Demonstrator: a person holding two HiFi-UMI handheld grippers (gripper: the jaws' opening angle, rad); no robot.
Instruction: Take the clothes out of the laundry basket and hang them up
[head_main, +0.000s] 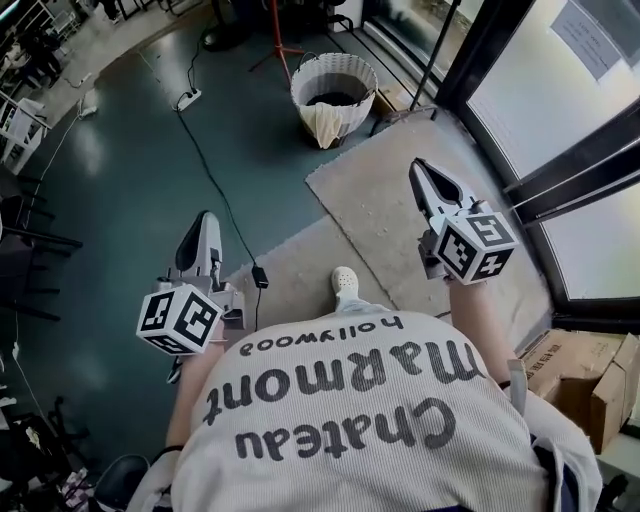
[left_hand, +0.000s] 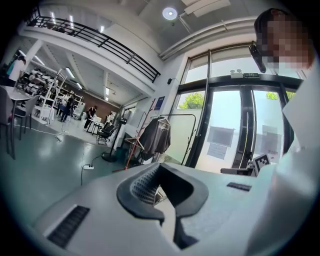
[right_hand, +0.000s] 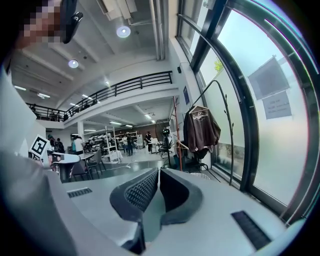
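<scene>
The white woven laundry basket (head_main: 335, 92) stands on the floor ahead, with a pale cloth (head_main: 325, 124) draped over its near rim and dark contents inside. In the left gripper view a dark garment (left_hand: 155, 135) hangs on a clothes rack by the glass doors. The right gripper view shows the same brown garment (right_hand: 201, 128) on the rack's black rail. My left gripper (head_main: 207, 222) is held level at the lower left, shut and empty (left_hand: 159, 171). My right gripper (head_main: 424, 174) is at the right, also shut with nothing between its jaws (right_hand: 157, 176). Both are well short of the basket.
A beige rug (head_main: 385, 205) lies between me and the basket. A black cable runs over the green floor to a power strip (head_main: 188, 98). A red stand (head_main: 279, 45) rises behind the basket. Glass doors (head_main: 560, 130) line the right side, with cardboard boxes (head_main: 590, 375) at the lower right.
</scene>
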